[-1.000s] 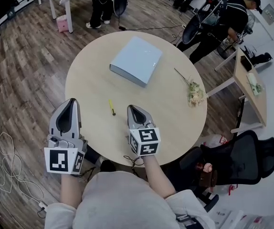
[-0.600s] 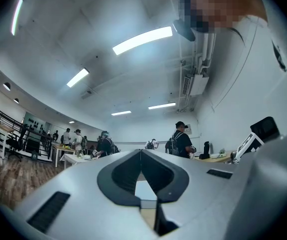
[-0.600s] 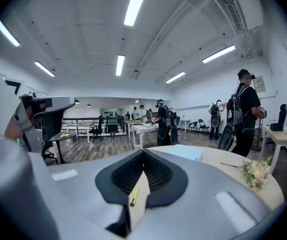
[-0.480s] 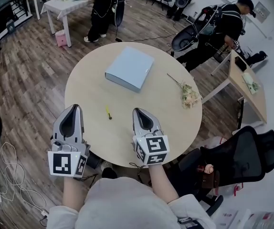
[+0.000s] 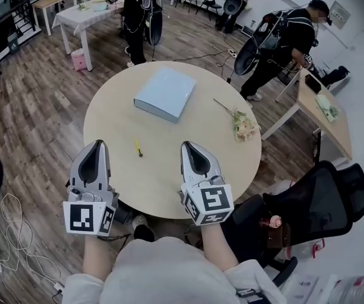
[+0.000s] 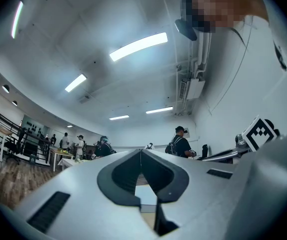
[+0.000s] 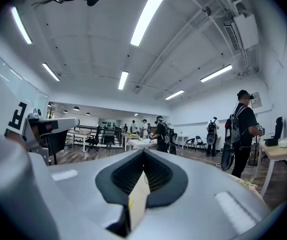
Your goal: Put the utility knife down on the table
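- utility knife (image 5: 137, 147): lies flat on the round table (image 5: 112, 113), small and yellow, nothing touching it
- sits roughly btwn the two gripper tips, a bit further in toward the middle of the table
- left gripper (image 5: 97, 143): hangs over the near-left edge of the table, jaws pressed together tip to tip, nothing pinched
- right gripper (image 5: 188, 145): hangs over the near edge too, jaws closed up the same way, nothing held, apart from the knife
- flat grey-blue box (image 5: 165, 92): rests on the far side of the table, well apart from the knife
- bunch of flowers (image 5: 240, 125): lies near the right edge, stem pointing toward the box
- black office chair (image 5: 321, 201): stands just off the table's near-right side
- ppl w/ backpacks (image 5: 277, 37): stand in the bg on the wood floor (image 5: 36, 106), past the table
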{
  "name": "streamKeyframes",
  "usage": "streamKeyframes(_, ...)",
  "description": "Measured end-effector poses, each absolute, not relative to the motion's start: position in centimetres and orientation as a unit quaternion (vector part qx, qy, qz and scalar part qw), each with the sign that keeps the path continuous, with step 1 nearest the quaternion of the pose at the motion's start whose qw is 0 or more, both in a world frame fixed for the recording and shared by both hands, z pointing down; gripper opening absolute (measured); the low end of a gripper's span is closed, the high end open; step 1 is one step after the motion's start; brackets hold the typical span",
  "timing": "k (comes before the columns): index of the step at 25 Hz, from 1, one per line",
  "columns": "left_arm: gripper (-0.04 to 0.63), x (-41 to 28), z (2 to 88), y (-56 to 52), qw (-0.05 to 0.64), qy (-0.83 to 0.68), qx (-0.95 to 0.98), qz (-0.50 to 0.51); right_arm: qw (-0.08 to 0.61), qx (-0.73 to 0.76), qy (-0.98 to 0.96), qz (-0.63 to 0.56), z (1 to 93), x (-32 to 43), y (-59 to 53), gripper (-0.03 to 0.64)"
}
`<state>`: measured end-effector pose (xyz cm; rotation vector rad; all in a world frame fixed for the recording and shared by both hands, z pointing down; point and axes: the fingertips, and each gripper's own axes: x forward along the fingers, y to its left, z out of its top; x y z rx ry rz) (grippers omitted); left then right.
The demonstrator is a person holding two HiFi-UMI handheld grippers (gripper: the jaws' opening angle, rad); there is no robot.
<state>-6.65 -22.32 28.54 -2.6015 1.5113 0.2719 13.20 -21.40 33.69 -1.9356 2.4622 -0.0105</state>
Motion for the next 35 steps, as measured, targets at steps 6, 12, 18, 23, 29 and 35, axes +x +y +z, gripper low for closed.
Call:
streamKeyframes(6,0.009,-5.5,27.5,-19.9,0.070,0.494,-0.861,0.097,0.019,-0.622,0.782,0.023,31.4,14.6,-18.4,0.011)
streamKeyframes(12,0.009,-4.0,26.6,-17.6,0.079,0.488,-0.863,0.101,0.030,-0.626,0.778,0.037,30.2,16.1,-15.6,0.011)
streamKeyframes(18,0.009,-2.7,26.1,-15.6,0.082,0.483,-0.866,0.104,0.035,-0.632,0.773,0.048,29.4,17.5,-13.3,0.011)
streamKeyframes(23,0.009,-1.5,26.1,-14.3,0.084,0.480,-0.867,0.104,0.037,-0.634,0.771,0.048,29.7,18.8,-12.0,0.011)
streamKeyframes(29,0.009,-0.5,26.5,-13.2,0.083,0.478,-0.868,0.104,0.045,-0.639,0.766,0.050,29.7,19.9,-10.7,0.011)
streamKeyframes(35,0.009,-0.2,26.3,-12.5,0.084,0.478,-0.868,0.107,0.050,-0.640,0.765,0.052,29.4,20.3,-10.1,0.011)
